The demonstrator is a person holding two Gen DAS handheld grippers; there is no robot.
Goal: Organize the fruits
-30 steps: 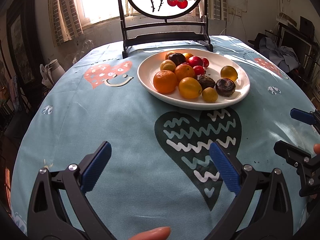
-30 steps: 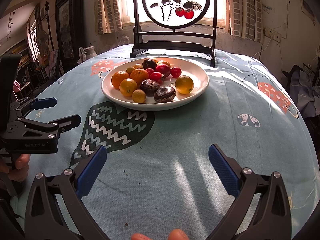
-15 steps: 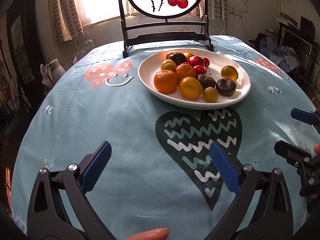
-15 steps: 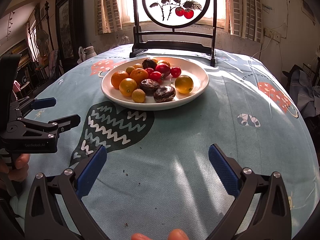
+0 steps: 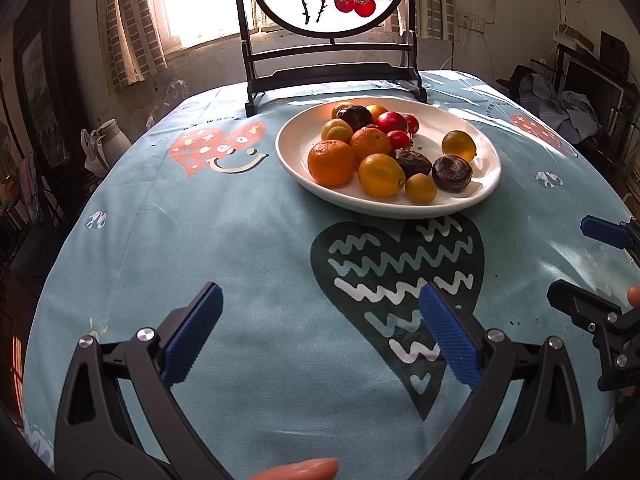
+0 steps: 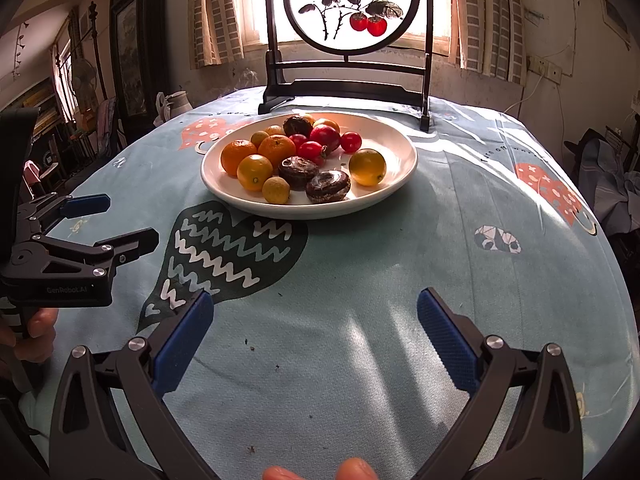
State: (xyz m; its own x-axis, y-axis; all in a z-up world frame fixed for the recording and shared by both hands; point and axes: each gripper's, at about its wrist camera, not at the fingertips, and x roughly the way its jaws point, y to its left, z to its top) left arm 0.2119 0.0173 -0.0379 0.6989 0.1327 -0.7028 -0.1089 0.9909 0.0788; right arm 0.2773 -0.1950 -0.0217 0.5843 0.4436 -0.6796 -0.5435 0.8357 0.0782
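- Left tool was wide open, nothing between its blue pads, low over the surface near the front edge.
- Right tool was also wide open and empty, at about the same height, beside the left one; each showed at the edge of the other's view.
- Plate sat on the surface past both tools, well apart from them, just beyond the dark heart print on the blue cloth.
- All fruit was in the plate, bunched toward its left half in the left view.
- Two oranges were side by side and touching at the left front.
- Yellow citrus lay just right of the front orange, with a small lime-like fruit touching it near the front rim.
- Two dark wrinkled fruits were near the front centre; a third was at the back.
- Red tomatoes were clustered behind the oranges.
- One yellow fruit sat alone on the right side, apart from the pile.
- Round painted screen on a dark stand stood upright behind the plate, at the far edge of the surface.
- Fingertips showed at the bottom edge of both views.
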